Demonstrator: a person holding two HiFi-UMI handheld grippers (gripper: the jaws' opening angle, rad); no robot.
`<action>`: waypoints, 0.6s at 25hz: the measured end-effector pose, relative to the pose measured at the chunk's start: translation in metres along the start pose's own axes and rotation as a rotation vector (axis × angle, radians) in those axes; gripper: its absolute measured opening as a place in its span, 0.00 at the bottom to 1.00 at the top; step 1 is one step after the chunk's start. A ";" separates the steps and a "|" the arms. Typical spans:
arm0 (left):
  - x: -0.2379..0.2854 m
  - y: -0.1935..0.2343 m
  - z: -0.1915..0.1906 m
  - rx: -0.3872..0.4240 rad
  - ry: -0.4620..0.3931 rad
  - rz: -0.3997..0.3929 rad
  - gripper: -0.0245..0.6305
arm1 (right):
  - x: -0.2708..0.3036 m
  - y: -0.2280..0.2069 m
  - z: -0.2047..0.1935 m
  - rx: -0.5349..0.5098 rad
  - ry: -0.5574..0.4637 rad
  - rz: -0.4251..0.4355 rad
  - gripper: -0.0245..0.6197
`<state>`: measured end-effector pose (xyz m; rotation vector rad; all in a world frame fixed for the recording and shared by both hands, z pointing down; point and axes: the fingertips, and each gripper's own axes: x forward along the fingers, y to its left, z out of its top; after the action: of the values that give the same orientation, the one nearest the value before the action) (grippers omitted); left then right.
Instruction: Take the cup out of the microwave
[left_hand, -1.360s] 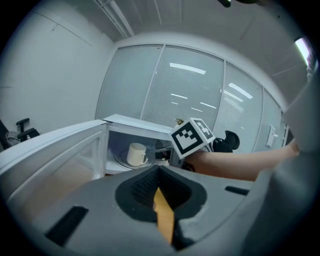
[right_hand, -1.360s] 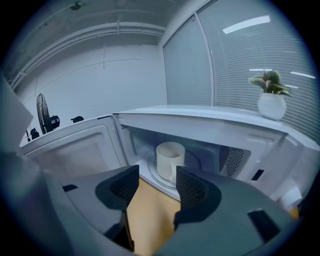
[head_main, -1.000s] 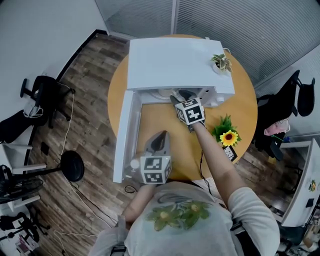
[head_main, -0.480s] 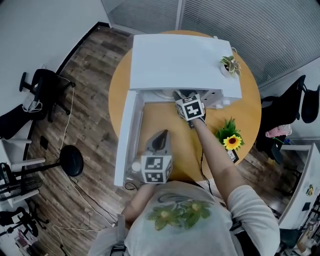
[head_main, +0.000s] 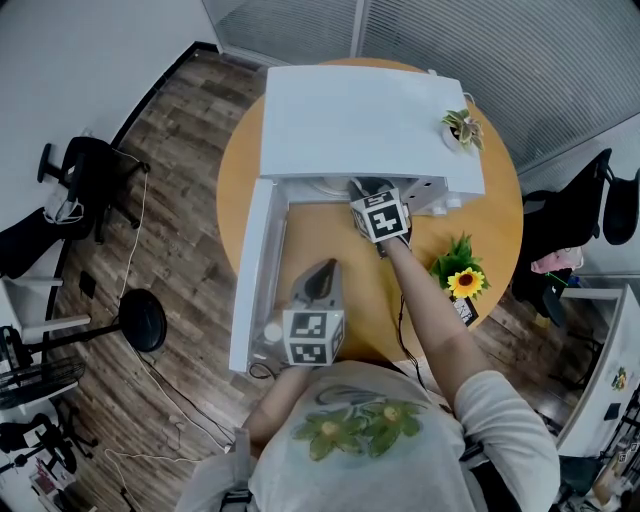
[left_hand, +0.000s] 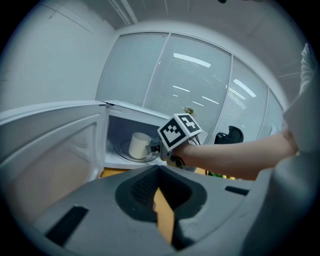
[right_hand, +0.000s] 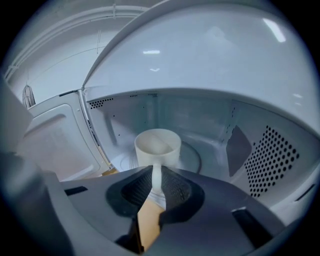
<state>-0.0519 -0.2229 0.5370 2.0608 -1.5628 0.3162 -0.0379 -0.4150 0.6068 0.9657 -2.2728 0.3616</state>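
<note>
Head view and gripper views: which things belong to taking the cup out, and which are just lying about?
In the job: cup, microwave with open door, right gripper, jaws just closing with the cup's handle between them.
Lying about: sunflower, potted plant, office chair.

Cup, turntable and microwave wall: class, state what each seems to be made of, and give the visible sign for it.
Cup: probably glazed ceramic; opaque off-white, thick rim, soft sheen.
Turntable: likely clear glass; see-through, with bright rim reflections.
Microwave wall: seems to be painted sheet metal; a smooth pale surface punched with rows of small holes.
</note>
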 end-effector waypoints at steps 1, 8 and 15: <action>0.000 0.000 0.000 0.000 0.000 0.000 0.04 | -0.001 0.000 0.000 0.001 0.001 0.000 0.14; -0.003 0.002 0.001 0.000 -0.008 0.004 0.04 | -0.012 0.004 -0.002 0.010 -0.002 0.010 0.13; -0.009 0.005 0.009 -0.002 -0.034 0.016 0.04 | -0.028 0.014 -0.007 0.014 -0.011 0.029 0.13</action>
<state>-0.0606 -0.2220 0.5266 2.0633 -1.5994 0.2861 -0.0304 -0.3870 0.5938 0.9453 -2.2990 0.3862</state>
